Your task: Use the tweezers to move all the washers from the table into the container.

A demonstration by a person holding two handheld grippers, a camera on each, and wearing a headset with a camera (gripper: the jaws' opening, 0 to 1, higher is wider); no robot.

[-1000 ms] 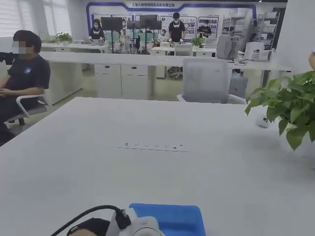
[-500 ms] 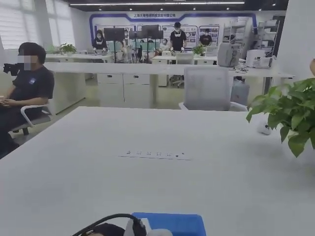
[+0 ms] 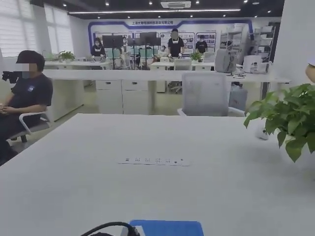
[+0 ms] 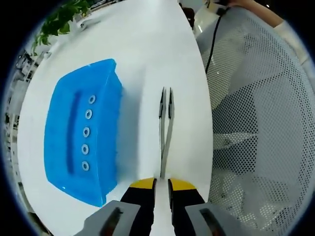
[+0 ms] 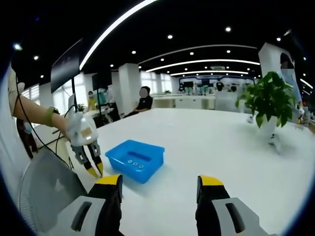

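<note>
White bench (image 4: pixel 147 49): blue plastic tray (image 4: pixel 109 128) holds the white ring washers (image 4: pixel 87 131), so right gripper (image 5: pixel 160 184) idles open; left gripper's (image 4: pixel 162 183) hold on metal tweezers (image 4: pixel 166 132) unclear.

In the head view the bottom edge cuts off the blue container (image 3: pixel 167 227), leaving a blue strip, and a black cable (image 3: pixel 109 229) beside it leaves the frame the same way. A short row of marks (image 3: pixel 153 161) on the counter (image 3: pixel 221 191) is too small to identify. The plant (image 3: pixel 289 117) is cropped by the right edge, the seated person (image 3: pixel 27 98) by the left, and the far people (image 3: pixel 174 40) are blurred. In the left gripper view the tweezers (image 4: pixel 166 129) hide their rear end between the left claw's (image 4: pixel 162 183) nearly closed jaws. In the right gripper view the washers (image 5: pixel 134 162) are specks too small to count, and the right claw's (image 5: pixel 160 181) 2 spread jaws are cut off below.
</note>
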